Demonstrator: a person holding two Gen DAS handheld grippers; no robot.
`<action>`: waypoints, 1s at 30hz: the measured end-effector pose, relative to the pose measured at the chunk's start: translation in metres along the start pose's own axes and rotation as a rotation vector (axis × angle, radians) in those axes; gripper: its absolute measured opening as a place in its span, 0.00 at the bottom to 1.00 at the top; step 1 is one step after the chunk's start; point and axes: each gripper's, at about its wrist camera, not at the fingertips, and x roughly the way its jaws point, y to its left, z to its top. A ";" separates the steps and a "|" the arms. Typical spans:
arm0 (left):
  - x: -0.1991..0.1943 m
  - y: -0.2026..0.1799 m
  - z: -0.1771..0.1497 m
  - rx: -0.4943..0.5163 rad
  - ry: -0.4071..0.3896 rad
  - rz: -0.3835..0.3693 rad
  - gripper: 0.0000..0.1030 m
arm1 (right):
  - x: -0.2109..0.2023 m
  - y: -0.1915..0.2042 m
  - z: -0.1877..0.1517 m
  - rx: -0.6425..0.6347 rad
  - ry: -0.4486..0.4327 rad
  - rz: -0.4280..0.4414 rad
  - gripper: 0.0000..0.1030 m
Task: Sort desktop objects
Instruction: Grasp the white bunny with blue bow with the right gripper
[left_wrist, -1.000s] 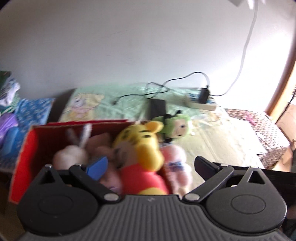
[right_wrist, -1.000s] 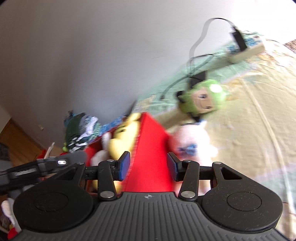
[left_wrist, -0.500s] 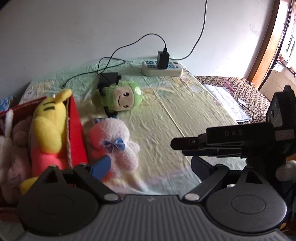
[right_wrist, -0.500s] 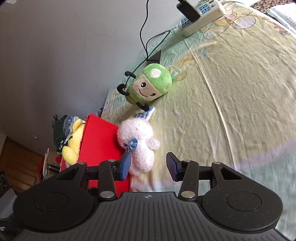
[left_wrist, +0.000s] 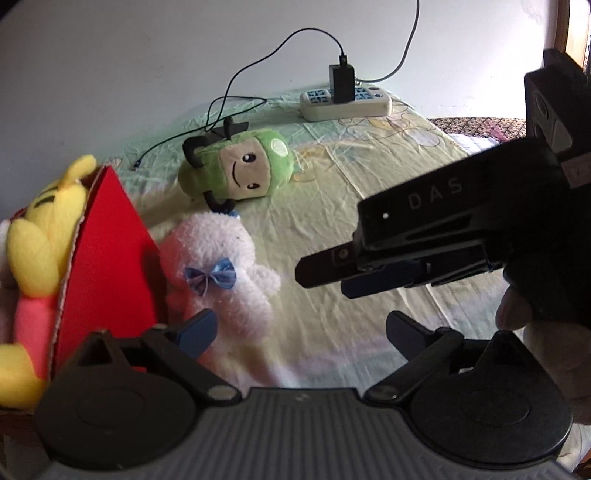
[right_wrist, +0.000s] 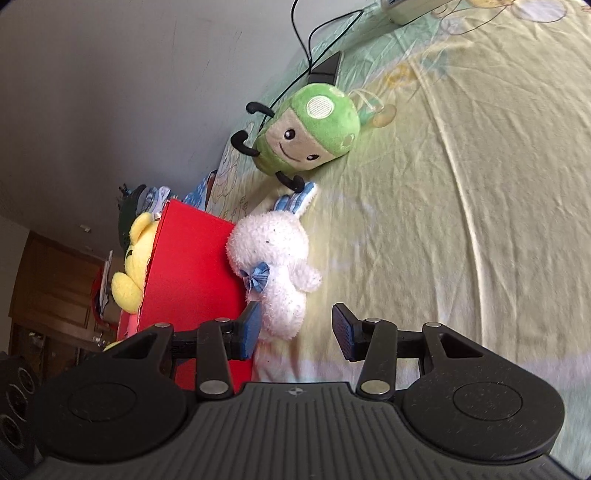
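red box (left_wrist: 107, 258) interior: hidden | yellow plush (left_wrist: 33, 251): cut off left

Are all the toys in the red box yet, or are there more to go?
Not yet. The yellow bear already sits in the red box. Nothing is in hand: the right gripper has open jaws by the white bunny, likely next, and the left gripper is open too. The green plush also lies outside on the sheet.

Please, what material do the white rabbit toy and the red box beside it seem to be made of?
White rabbit toy: soft plush fabric, seemingly, with a fuzzy, matted pile; its blue bow looks like shiny ribbon.
Red box: probably cardboard with a smooth matte red face; in the left wrist view its top edge shows a pale, rough cut.
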 end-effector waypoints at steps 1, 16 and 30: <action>0.003 0.001 -0.001 -0.009 0.016 -0.002 0.96 | 0.004 0.000 0.002 -0.003 0.018 0.011 0.46; 0.013 0.008 -0.011 0.013 0.117 0.066 0.90 | 0.068 -0.010 0.019 0.029 0.178 0.089 0.43; -0.009 0.014 -0.010 -0.010 0.087 -0.085 0.94 | 0.013 -0.026 0.010 0.042 0.142 0.090 0.26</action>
